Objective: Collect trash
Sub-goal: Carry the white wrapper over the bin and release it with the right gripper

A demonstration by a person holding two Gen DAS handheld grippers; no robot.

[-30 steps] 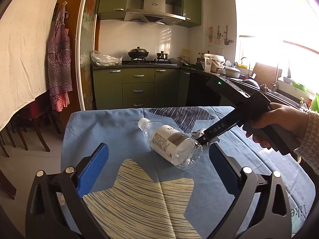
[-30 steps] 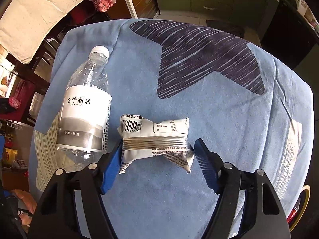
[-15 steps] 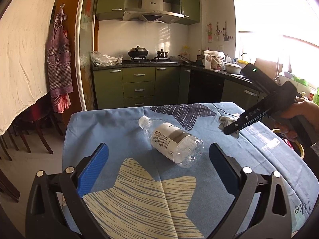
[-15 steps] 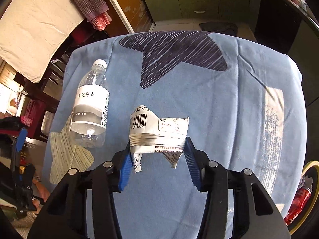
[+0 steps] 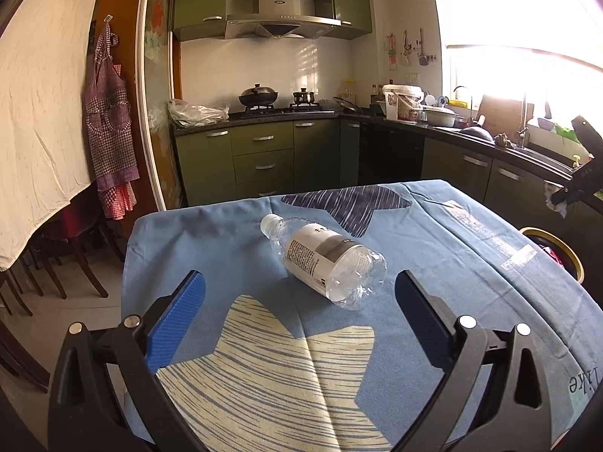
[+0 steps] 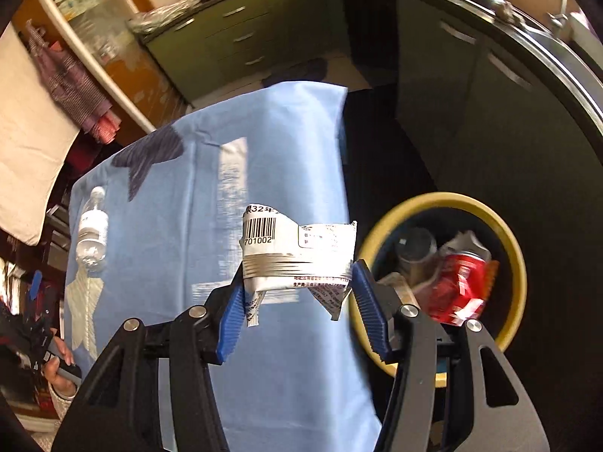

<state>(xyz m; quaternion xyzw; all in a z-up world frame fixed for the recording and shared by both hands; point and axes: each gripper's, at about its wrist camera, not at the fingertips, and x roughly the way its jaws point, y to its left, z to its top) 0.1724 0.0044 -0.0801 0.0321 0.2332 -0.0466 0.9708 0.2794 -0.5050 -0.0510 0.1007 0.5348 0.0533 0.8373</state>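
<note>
Left wrist view: the left gripper (image 5: 299,301) is spread wide, holding nothing; the water bottle (image 5: 326,260) lies on the tablecloth (image 5: 211,241).

Right wrist view: the right gripper (image 6: 297,303), jaws just eased slightly, pinches the snack wrapper (image 6: 297,260) beside the yellow-rimmed bin (image 6: 518,263). Best let go only above the bin.

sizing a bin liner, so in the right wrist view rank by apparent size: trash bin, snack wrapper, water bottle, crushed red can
1. trash bin, largest by far
2. snack wrapper, though it sits closest to the camera, so it looks bigger than it is
3. crushed red can
4. water bottle, smallest here only because it lies far off on the table
</note>
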